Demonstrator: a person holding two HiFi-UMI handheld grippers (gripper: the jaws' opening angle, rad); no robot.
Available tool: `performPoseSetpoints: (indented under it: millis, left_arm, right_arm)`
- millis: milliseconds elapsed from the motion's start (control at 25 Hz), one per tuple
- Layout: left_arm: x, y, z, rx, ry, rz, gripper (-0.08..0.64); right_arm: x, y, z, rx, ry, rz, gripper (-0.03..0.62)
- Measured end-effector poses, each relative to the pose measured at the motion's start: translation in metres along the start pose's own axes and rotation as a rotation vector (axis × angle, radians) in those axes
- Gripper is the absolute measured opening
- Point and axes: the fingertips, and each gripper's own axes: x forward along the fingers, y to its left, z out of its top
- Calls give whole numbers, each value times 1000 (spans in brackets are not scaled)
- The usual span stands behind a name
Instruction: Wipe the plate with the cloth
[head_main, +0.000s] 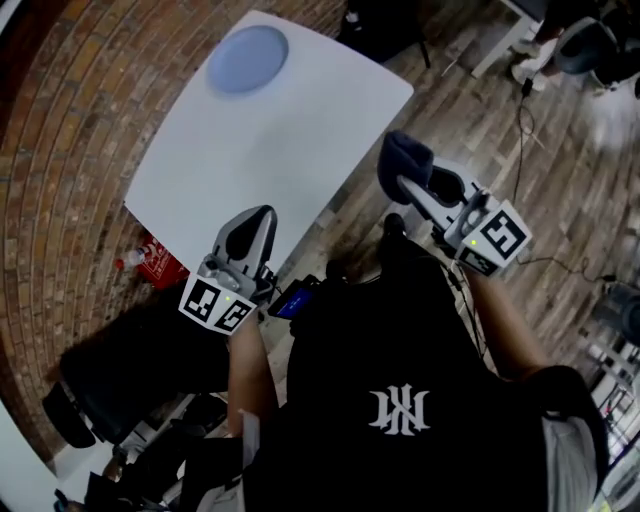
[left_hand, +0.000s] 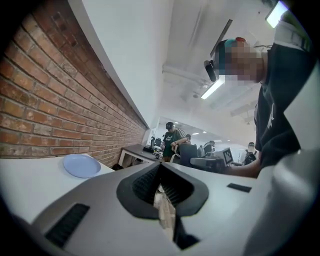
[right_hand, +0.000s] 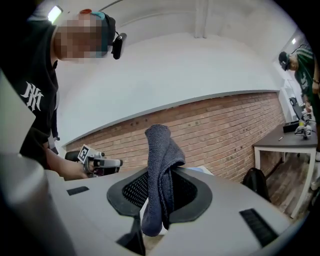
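Observation:
A round light-blue plate (head_main: 247, 58) (left_hand: 81, 165) lies at the far corner of the white table (head_main: 270, 160). My left gripper (head_main: 260, 220) (left_hand: 160, 169) hovers at the table's near edge, its jaws shut with nothing between them. My right gripper (head_main: 408, 183) (right_hand: 161, 175) is off the table's right side, over the wooden floor, shut on a dark grey-blue cloth (head_main: 404, 153) (right_hand: 160, 150). The cloth sticks up from the jaws and hangs folded over them. In the right gripper view the left gripper (right_hand: 96, 161) shows at the left, held in a hand.
A brick wall (head_main: 60, 150) runs along the table's left side. A red item (head_main: 152, 258) lies on the floor by it, and a black chair (head_main: 110, 375) stands near left. Cables (head_main: 520, 120) cross the wooden floor at right. People (left_hand: 172, 137) stand by a far desk (left_hand: 136, 150).

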Motion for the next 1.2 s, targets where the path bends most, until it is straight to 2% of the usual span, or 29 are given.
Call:
performPoseSetpoints:
  millis: [160,320,480,600,800,1200]
  left_arm:
    - [37,3,14,15,-28,71,3]
    - [63,6,22,17,-42,144,3]
    - [88,4,33,-5,-80,193,3]
    - [100,2,42,9,-92,220,3]
    - [96,11,48,23,-90,286,3]
    - [74,50,45,-24,-150,380,3]
  right_arm:
    - [7,-40,12,-20,12,75,95]
    - [11,-66,32,3,6,158,95]
    - [11,-95,38,-75,8,222,95]
    - [18,-105,46,-84,-16,273,95]
    - [34,-110,48,-101,-25,326,95]
    - [89,-110,43,-112,25,400,95]
